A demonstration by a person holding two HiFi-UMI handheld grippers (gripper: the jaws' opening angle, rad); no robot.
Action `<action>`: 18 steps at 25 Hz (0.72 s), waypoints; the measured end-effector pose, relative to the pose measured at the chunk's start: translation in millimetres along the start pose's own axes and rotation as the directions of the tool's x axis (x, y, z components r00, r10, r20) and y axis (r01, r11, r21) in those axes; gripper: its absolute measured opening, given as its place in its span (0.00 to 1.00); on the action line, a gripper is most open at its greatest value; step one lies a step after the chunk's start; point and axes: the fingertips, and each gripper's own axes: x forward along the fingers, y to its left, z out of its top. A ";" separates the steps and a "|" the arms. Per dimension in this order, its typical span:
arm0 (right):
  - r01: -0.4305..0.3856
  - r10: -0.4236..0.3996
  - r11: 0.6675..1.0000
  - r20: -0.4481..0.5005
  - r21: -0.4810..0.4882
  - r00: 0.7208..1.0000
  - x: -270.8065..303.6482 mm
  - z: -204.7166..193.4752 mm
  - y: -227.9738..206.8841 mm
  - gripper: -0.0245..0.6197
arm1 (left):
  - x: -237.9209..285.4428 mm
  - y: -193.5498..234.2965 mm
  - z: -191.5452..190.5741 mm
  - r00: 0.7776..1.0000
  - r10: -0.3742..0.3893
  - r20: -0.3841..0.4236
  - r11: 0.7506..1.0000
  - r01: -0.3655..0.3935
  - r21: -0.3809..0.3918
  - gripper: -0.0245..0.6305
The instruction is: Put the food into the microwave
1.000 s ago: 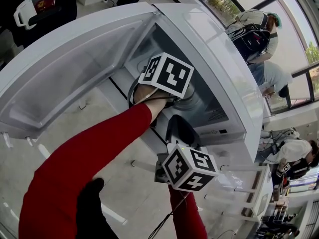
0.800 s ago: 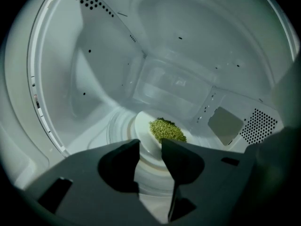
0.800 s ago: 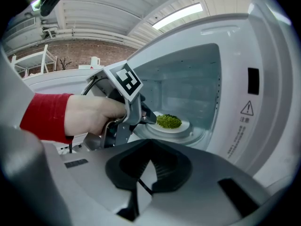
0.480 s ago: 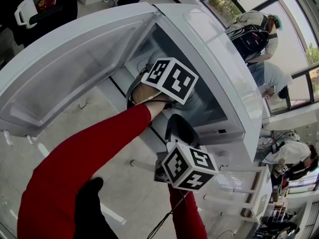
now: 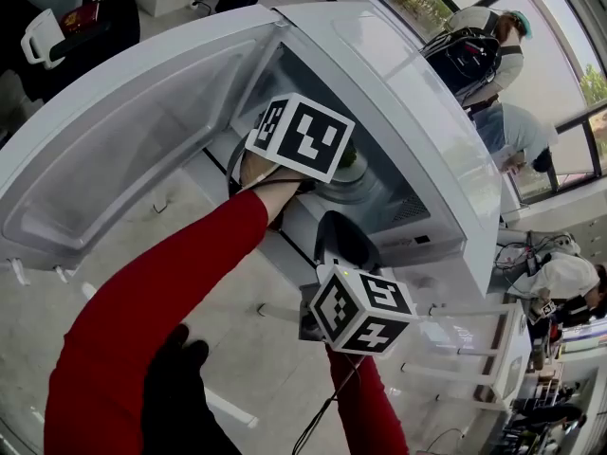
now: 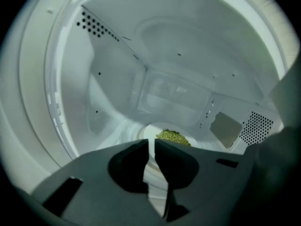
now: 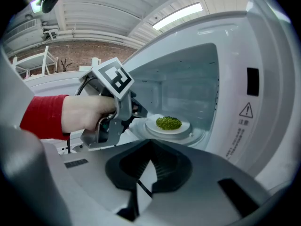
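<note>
Sitting on a white plate (image 7: 182, 128) on the turntable (image 7: 200, 136) inside the open microwave (image 5: 429, 112), the green food (image 7: 168, 122) is well inside, with the door (image 5: 142, 131) swung wide. Left claw (image 6: 151, 143) reaches into the microwave mouth near the turntable's rim; its jaws have just been closing and are down to a thin slit, nothing between them. Right claw (image 7: 150, 146) hangs outside, facing the opening, tips together and empty.

Open microwave cavity (image 7: 188, 91), plate (image 7: 184, 126) inside
</note>
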 end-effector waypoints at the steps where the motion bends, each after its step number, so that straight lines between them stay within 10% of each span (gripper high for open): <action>1: -0.004 0.004 1.000 0.005 0.000 1.000 -0.5 1.0 0.2 0.06 | -5.7 4.5 3.1 1.000 0.003 0.020 1.000 -0.003 -0.017 0.07; 9: -0.047 0.045 0.998 0.042 0.037 0.998 -0.6 11.9 16.8 0.06 | -43.3 12.8 -4.7 0.979 -0.157 0.131 0.979 0.171 -0.107 0.05; 18: -0.090 0.081 0.989 0.074 0.117 0.994 -21.2 16.0 16.5 0.06 | -98.7 -20.1 -18.3 0.940 -0.274 0.204 0.961 0.274 0.032 0.05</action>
